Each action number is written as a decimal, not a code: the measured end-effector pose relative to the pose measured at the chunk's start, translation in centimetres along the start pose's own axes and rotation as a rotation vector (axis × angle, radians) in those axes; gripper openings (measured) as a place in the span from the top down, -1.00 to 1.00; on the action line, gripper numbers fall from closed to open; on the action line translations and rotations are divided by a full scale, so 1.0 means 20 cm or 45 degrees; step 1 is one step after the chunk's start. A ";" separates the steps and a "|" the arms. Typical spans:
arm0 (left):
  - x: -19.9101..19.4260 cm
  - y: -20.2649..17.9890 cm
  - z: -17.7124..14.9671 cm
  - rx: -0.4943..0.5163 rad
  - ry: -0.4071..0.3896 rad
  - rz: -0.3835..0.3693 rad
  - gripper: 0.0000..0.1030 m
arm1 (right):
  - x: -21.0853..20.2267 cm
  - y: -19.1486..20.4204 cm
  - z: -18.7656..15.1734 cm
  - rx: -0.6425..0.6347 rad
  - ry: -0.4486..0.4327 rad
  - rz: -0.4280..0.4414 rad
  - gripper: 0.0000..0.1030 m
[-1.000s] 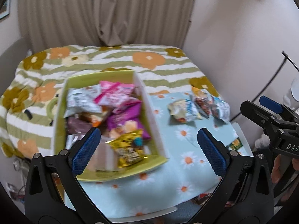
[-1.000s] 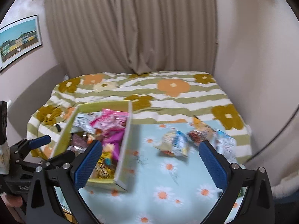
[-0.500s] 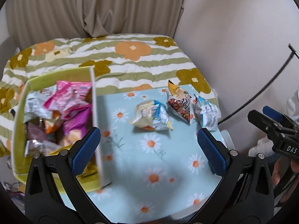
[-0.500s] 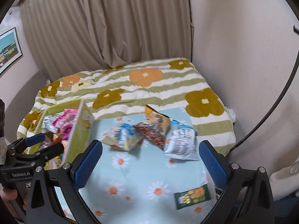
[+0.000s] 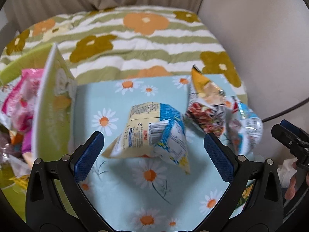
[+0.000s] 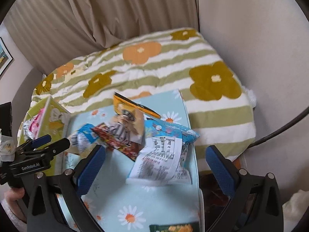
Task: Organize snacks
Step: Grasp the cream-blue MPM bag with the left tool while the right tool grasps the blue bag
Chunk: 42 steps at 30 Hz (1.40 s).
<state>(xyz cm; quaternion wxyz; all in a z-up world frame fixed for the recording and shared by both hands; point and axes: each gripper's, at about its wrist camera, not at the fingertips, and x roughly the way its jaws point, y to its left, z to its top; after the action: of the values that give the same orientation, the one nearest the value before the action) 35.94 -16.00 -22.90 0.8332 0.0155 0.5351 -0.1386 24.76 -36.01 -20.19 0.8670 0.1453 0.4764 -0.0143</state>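
Three snack bags lie on the daisy-print table [image 5: 135, 193]. A blue and cream bag [image 5: 152, 137] lies between the open fingers of my left gripper [image 5: 154, 154], just ahead of it. A red and orange bag [image 6: 125, 127] lies in the middle. A blue and white bag [image 6: 164, 154] lies between the open fingers of my right gripper [image 6: 156, 166]. The green snack box [image 5: 50, 119] stands at the left with pink packets [image 5: 21, 96] inside. Both grippers are empty.
A small green packet [image 6: 171, 228] lies at the table's near edge. A striped flowered bedspread [image 6: 154, 69] lies behind the table, with a curtain and wall beyond. A dark cable [image 6: 280, 129] curves at the right.
Both grippers have swung right, away from the green box, and moved down closer to the three loose bags. Both stay open.
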 end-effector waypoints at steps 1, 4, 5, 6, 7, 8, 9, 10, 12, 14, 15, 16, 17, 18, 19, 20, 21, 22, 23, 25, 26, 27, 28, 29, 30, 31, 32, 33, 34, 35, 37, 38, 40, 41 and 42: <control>0.03 0.00 0.00 -0.005 0.011 0.006 -0.99 | 0.05 -0.02 0.00 0.007 0.021 0.003 -1.00; 0.12 0.02 0.01 -0.021 0.044 0.028 -0.99 | 0.16 -0.06 0.01 0.023 0.067 0.003 -1.00; 0.14 0.02 0.02 -0.024 0.050 0.031 -0.99 | 0.20 -0.08 0.01 0.030 0.082 0.003 -1.00; 0.17 0.02 0.02 -0.032 0.062 0.034 -0.99 | 0.22 -0.09 0.00 0.036 0.095 0.001 -1.00; 0.19 0.02 0.02 -0.036 0.070 0.034 -0.99 | 0.24 -0.10 0.00 0.039 0.103 0.001 -1.00; 0.21 0.03 0.03 -0.039 0.079 0.037 -0.99 | 0.26 -0.11 0.00 0.041 0.115 0.002 -1.00; 0.23 0.03 0.03 -0.040 0.084 0.038 -0.99 | 0.28 -0.12 0.00 0.041 0.124 0.005 -1.00; 0.25 0.03 0.03 -0.041 0.091 0.038 -0.99 | 0.29 -0.12 0.00 0.040 0.133 0.007 -1.00; 0.29 0.03 0.03 -0.043 0.107 0.037 -0.99 | 0.32 -0.12 -0.01 0.031 0.147 0.004 -1.00; 0.31 0.03 0.03 -0.046 0.113 0.037 -0.99 | 0.34 -0.12 -0.02 0.028 0.156 0.003 -1.00; 0.32 0.03 0.03 -0.045 0.115 0.037 -0.99 | 0.35 -0.12 -0.02 0.026 0.158 0.003 -1.00; 0.33 0.03 0.03 -0.043 0.117 0.033 -0.93 | 0.36 -0.12 -0.01 0.025 0.160 0.003 -1.00; 0.33 0.03 0.02 -0.042 0.117 0.022 -0.86 | 0.37 -0.12 -0.01 0.025 0.163 0.002 -1.00; 0.34 0.02 0.02 -0.043 0.114 0.003 -0.82 | 0.37 -0.12 -0.01 0.024 0.164 0.002 -1.00; 0.34 0.02 0.02 -0.042 0.109 -0.007 -0.72 | 0.38 -0.12 -0.01 0.024 0.166 0.003 -1.00; 0.34 0.02 0.02 -0.041 0.107 -0.010 -0.67 | 0.38 -0.12 -0.01 0.023 0.169 0.005 -1.00; 0.34 0.02 0.02 -0.039 0.105 -0.007 -0.66 | 0.39 -0.12 -0.01 0.021 0.173 0.007 -1.00; 0.34 0.02 0.02 -0.039 0.106 -0.010 -0.63 | 0.40 -0.11 -0.01 0.019 0.175 0.006 -1.00; 0.33 0.02 0.02 -0.040 0.106 -0.013 -0.61 | 0.40 -0.11 -0.01 0.017 0.176 0.006 -1.00; 0.33 0.03 0.02 -0.039 0.105 -0.021 -0.56 | 0.41 -0.10 -0.02 0.015 0.180 0.007 -1.00; 0.33 0.03 0.02 -0.039 0.105 -0.021 -0.54 | 0.41 -0.10 -0.02 0.017 0.181 0.006 -0.99; 0.32 0.04 0.01 -0.041 0.105 -0.020 -0.53 | 0.41 -0.10 -0.02 0.020 0.183 0.004 -0.99; 0.31 0.04 0.00 -0.044 0.107 -0.019 -0.52 | 0.42 -0.10 -0.02 0.024 0.186 0.002 -0.99; 0.31 0.04 0.00 -0.047 0.109 -0.021 -0.51 | 0.42 -0.10 -0.03 0.029 0.190 0.001 -0.95; 0.31 0.05 -0.01 -0.050 0.111 -0.024 -0.51 | 0.43 -0.10 -0.03 0.034 0.195 0.008 -0.87; 0.30 0.05 -0.02 -0.055 0.115 -0.027 -0.50 | 0.44 -0.09 -0.03 0.036 0.200 0.011 -0.77; 0.29 0.05 -0.03 -0.057 0.114 -0.029 -0.50 | 0.44 -0.09 -0.03 0.033 0.208 0.012 -0.71; 0.28 0.05 -0.04 -0.058 0.112 -0.029 -0.50 | 0.45 -0.08 -0.04 0.024 0.211 0.005 -0.69; 0.26 0.05 -0.05 -0.058 0.109 -0.029 -0.50 | 0.45 -0.07 -0.04 0.015 0.207 -0.001 -0.65; 0.25 0.05 -0.06 -0.058 0.106 -0.030 -0.50 | 0.44 -0.06 -0.04 0.001 0.205 -0.010 -0.60; 0.20 0.04 -0.09 -0.060 0.090 -0.040 -0.50 | 0.43 -0.05 -0.04 -0.027 0.198 -0.021 -0.13; 0.17 0.04 -0.10 -0.059 0.082 -0.047 -0.50 | 0.43 -0.04 -0.04 -0.039 0.205 -0.019 -0.13; 0.12 0.03 -0.13 -0.048 0.065 -0.053 -0.50 | 0.42 -0.03 -0.05 -0.045 0.207 -0.021 -0.10; 0.10 0.02 -0.13 -0.043 0.055 -0.054 -0.50 | 0.40 -0.02 -0.05 -0.043 0.200 -0.021 -0.10; 0.06 0.02 -0.15 -0.038 0.043 -0.058 -0.50 | 0.39 -0.02 -0.06 -0.039 0.192 -0.018 -0.10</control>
<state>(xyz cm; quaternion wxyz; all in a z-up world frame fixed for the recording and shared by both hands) 33.90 -15.33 -25.28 0.8208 -0.0066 0.5514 -0.1492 27.95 -35.20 -27.29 0.8306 0.1293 0.5417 -0.0021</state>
